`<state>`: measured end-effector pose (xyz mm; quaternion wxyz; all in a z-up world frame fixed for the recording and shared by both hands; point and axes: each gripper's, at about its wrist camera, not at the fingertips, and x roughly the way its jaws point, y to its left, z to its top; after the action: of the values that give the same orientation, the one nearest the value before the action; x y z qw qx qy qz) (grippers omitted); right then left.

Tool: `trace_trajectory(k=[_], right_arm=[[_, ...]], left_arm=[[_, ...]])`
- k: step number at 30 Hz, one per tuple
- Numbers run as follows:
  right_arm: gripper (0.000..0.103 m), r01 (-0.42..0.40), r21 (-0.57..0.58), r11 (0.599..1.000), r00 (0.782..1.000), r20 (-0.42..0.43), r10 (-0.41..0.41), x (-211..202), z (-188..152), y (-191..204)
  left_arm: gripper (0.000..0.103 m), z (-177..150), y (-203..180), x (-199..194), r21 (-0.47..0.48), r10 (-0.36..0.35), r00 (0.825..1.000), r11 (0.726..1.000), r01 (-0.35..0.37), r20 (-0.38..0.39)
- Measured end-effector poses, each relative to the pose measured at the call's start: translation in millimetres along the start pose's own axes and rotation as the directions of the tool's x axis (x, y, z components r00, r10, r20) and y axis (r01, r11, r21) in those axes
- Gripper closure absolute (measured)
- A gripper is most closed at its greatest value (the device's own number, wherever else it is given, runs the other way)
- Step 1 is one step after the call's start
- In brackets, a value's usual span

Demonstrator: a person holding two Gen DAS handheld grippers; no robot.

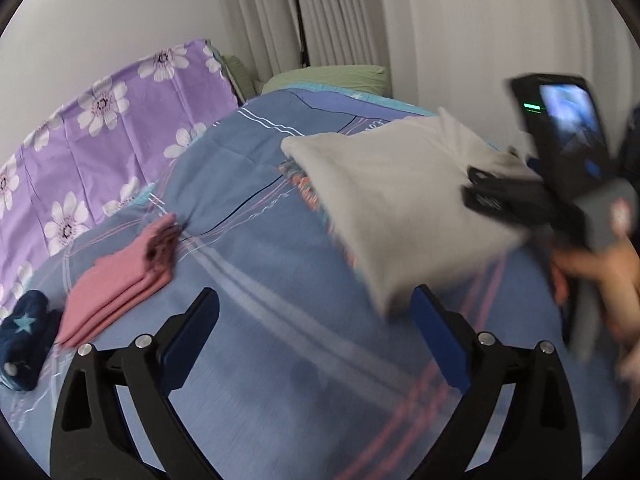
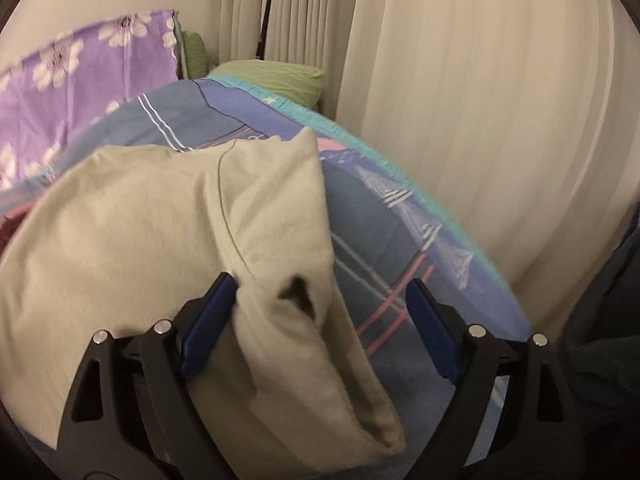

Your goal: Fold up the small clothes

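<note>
Cream-white cloth garment lies on the blue striped bedspread, ahead and right of the empty, wide-open left gripper, its near fold draped between the right gripper's spread, unclamped jaws, the nearer tool.

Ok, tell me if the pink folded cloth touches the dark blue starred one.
Apart. The left wrist view shows a strip of bedspread between the pink folded cloth and the dark blue starred one.

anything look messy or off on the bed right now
The cream garment lies bunched, one folded end draped between the open right gripper, unlike the neatly folded pink garment and rolled navy star garment.
</note>
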<state>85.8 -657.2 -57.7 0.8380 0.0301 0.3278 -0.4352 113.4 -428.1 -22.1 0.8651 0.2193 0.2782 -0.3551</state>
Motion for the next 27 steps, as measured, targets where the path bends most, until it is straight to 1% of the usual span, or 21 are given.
trace_trajectory(k=[2,3,4,5,6,8,10,13,14,15,17,18,20,21,22,24,25,27], right_arm=[[0.015,0.075,-0.077,0.994,0.997,0.029,-0.073,-18.0,3.4,10.9],[0.015,0.057,-0.093,0.994,0.997,0.060,-0.052,-34.4,3.6,15.0],[0.015,0.004,-0.092,0.996,0.995,0.098,0.005,-51.4,2.1,15.5],[0.015,-0.023,-0.082,0.996,0.991,0.126,0.033,-64.3,0.1,13.9],[0.015,-0.047,-0.059,0.997,0.986,0.157,0.056,-85.8,-2.0,11.9],[0.014,-0.116,-0.022,0.993,0.979,0.169,0.118,-116.1,-4.9,9.2],[0.013,-0.209,0.006,0.978,0.965,0.163,0.205,-153.6,-12.0,3.7],[0.008,-0.289,0.014,0.957,0.946,0.159,0.283,-200.4,-28.9,-6.3],[0.005,-0.320,0.020,0.947,0.936,0.163,0.313,-213.0,-35.2,-10.0],[0.003,-0.365,0.031,0.931,0.919,0.170,0.355,-230.2,-45.7,-16.5],[0.002,-0.406,0.051,0.912,0.903,0.173,0.392,-257.6,-66.7,-23.5],[0.002,-0.408,0.059,0.911,0.903,0.173,0.393,-269.1,-73.4,-24.8],[0.002,-0.377,0.078,0.923,0.917,0.171,0.360,-289.8,-87.6,-27.8],[0.002,-0.351,0.083,0.933,0.926,0.182,0.332,-303.9,-96.6,-29.2],[0.002,-0.328,0.084,0.941,0.929,0.210,0.305,-316.9,-103.5,-30.6],[0.002,-0.304,0.076,0.950,0.925,0.264,0.275,-337.6,-111.6,-32.7],[0.002,-0.298,0.056,0.953,0.918,0.288,0.270,-349.8,-114.0,-31.2],[0.002,-0.302,0.010,0.953,0.908,0.306,0.285,-367.2,-114.6,-26.2]], left_arm=[[0.005,-12.9,11.1,-23.1,-0.006,-0.012,1.000,1.000,0.012,0.020],[0.004,-18.8,18.5,-33.4,-0.017,-0.019,0.999,1.000,0.019,0.034],[0.003,-22.9,24.6,-42.5,-0.029,-0.017,0.999,0.999,0.018,0.047],[0.003,-27.6,32.2,-52.7,-0.050,-0.011,0.998,0.999,0.014,0.063],[0.002,-31.2,39.0,-61.6,-0.074,-0.008,0.997,0.997,0.014,0.080],[0.002,-36.2,47.2,-76.2,-0.106,-0.006,0.994,0.994,0.018,0.109],[0.002,-38.3,52.7,-89.5,-0.126,-0.007,0.991,0.992,0.024,0.134],[0.002,-43.9,54.4,-116.1,-0.137,-0.044,0.983,0.988,0.069,0.179],[0.002,-46.8,52.6,-127.4,-0.134,-0.066,0.978,0.987,0.094,0.198],[0.002,-50.6,49.9,-139.1,-0.128,-0.088,0.972,0.985,0.118,0.219],[0.001,-57.7,44.0,-156.6,-0.110,-0.123,0.961,0.982,0.154,0.246],[0.001,-61.2,41.4,-163.8,-0.100,-0.138,0.958,0.981,0.168,0.252],[0.001,-69.3,38.4,-177.3,-0.085,-0.158,0.956,0.979,0.184,0.248],[0.001,-72.0,38.5,-182.0,-0.084,-0.165,0.955,0.978,0.190,0.245],[0.001,-75.5,39.9,-188.6,-0.087,-0.173,0.954,0.976,0.199,0.244],[0.001,-80.7,43.6,-199.0,-0.099,-0.176,0.953,0.974,0.206,0.246],[0.001,-83.1,46.0,-205.0,-0.106,-0.175,0.952,0.973,0.207,0.250],[0.001,-87.5,52.8,-216.8,-0.117,-0.168,0.951,0.972,0.204,0.259]])
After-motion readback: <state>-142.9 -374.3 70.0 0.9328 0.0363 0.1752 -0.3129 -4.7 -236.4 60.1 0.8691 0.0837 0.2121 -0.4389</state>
